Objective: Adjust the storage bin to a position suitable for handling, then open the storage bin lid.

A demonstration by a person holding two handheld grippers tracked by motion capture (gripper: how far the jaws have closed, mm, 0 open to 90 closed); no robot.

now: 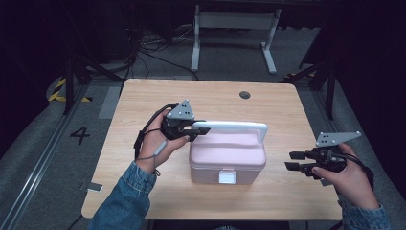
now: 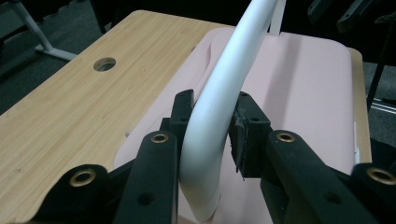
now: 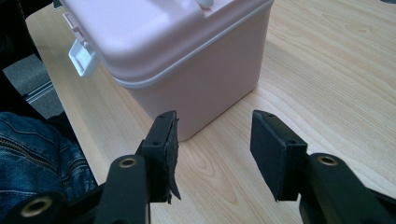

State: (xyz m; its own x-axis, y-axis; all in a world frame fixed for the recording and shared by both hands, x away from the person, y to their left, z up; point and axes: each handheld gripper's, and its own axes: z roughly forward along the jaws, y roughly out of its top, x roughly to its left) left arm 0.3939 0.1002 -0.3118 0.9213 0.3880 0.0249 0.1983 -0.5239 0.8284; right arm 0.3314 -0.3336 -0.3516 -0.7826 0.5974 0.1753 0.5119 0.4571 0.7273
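A pink lidded box with a white front latch stands on the wooden table. Its white handle is raised upright over the lid. My left gripper is shut on the left end of that handle; in the left gripper view the handle is pinched between both black pads. To the right of the box my right gripper is open, held above the table and pointing at the box's right side. The right gripper view shows the box corner just ahead of the empty jaws.
A round cable hole lies at the table's far edge. A white desk frame and loose cables sit on the floor beyond. The number 4 is marked on the floor at the left. Bare tabletop surrounds the box.
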